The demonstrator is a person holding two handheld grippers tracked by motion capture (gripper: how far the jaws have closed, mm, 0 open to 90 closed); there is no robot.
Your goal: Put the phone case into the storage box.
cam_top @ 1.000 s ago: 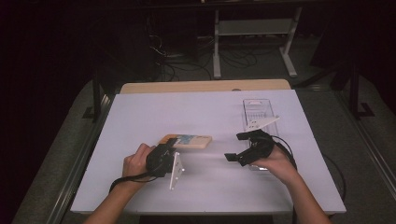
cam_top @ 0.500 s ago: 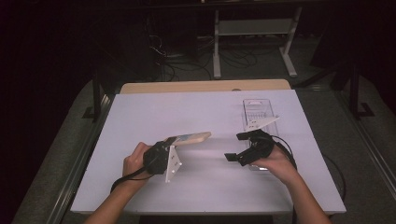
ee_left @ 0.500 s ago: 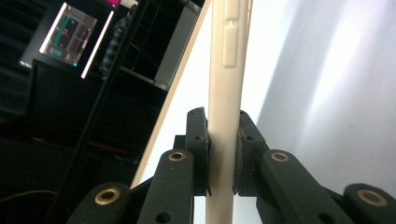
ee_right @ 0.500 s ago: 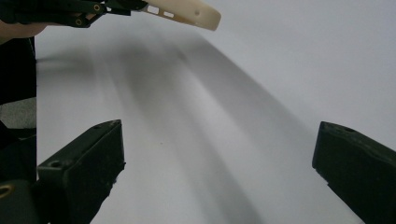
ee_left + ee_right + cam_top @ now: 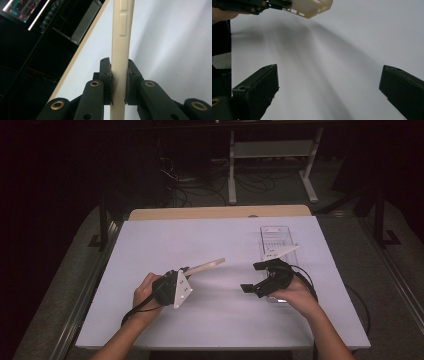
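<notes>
Worktop (image 5: 220, 320) carries two work zones. Left hand-held gripper (image 5: 186, 272) sits left of centre, near edge, clamped on a phone case (image 5: 207, 266) that juts right and far, raised off the surface. Right hand-held gripper (image 5: 254, 277) sits right of centre, apart from the case. Clear tray (image 5: 276, 237) lies just beyond it, far right.

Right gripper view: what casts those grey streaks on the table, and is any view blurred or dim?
Right gripper view: soft shadows under the case held by the left gripper. Left gripper view: case sharp, dark background soft. High view: white table bright, surroundings dark.
</notes>
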